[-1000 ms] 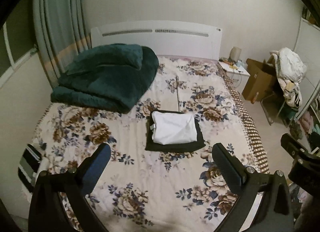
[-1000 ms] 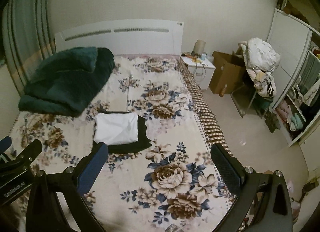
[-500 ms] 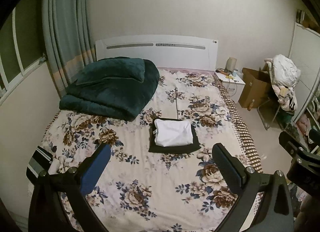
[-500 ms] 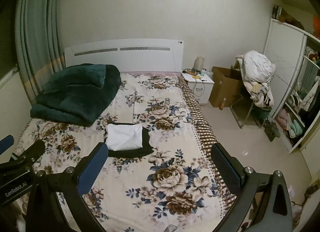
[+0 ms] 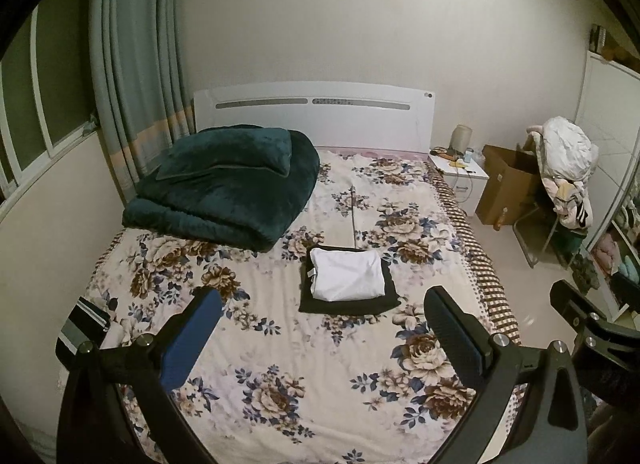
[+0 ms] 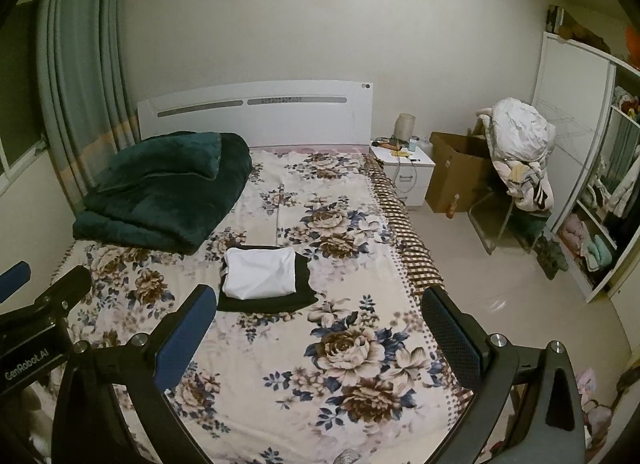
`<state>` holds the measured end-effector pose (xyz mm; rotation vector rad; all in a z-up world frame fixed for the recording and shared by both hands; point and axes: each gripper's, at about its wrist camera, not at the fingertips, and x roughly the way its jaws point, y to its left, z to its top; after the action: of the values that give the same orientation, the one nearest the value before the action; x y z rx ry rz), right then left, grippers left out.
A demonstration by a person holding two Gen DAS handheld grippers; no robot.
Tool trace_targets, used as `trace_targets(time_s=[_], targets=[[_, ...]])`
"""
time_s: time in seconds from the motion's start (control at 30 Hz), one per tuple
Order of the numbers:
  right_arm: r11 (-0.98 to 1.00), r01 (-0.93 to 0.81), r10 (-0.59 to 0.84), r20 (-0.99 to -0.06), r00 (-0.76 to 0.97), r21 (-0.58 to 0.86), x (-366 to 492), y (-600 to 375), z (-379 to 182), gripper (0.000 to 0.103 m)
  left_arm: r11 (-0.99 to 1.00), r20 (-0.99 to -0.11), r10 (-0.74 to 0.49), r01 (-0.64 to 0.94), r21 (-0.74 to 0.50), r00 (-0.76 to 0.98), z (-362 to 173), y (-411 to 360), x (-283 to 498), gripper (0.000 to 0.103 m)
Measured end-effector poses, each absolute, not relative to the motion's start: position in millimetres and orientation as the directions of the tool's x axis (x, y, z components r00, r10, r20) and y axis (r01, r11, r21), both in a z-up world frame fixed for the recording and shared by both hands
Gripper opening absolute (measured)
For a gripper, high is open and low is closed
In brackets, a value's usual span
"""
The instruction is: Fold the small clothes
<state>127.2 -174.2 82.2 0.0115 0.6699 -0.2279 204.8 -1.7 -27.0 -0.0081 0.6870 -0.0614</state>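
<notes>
A folded white garment [image 5: 347, 274] lies on top of a folded black garment [image 5: 349, 305] in the middle of the flowered bed [image 5: 280, 384]. The stack also shows in the right wrist view, white [image 6: 260, 273] on black [image 6: 269, 303]. My left gripper [image 5: 322, 304] is open and empty, held high and well back from the stack. My right gripper [image 6: 318, 302] is open and empty, also high and back, to the right of the left one. The left gripper's body [image 6: 38, 312] shows at the right wrist view's left edge.
A folded dark green blanket [image 5: 228, 192] lies at the bed's head on the left, before the white headboard [image 5: 312, 112]. A striped item [image 5: 82, 324] lies at the bed's left edge. Right of the bed stand a nightstand [image 6: 404, 172], a cardboard box [image 6: 456, 172], a chair piled with clothes [image 6: 520, 152] and open shelves [image 6: 600, 224].
Both grippers have pulled back and up from the bed, so the folded stack looks smaller and more of the room shows. Both stay open and empty.
</notes>
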Motion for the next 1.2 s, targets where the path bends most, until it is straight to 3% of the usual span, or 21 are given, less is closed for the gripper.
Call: trace_targets(time_s=[1.2], targets=[[0.978, 0.201, -0.187, -0.62, 0.762, -0.047, 136.4, -171.1, 96.0, 0.103, 0.996, -0.634, -0.083, 0.074, -0.041, 0.769, -19.7, -3.7, 209.8, 0.103]])
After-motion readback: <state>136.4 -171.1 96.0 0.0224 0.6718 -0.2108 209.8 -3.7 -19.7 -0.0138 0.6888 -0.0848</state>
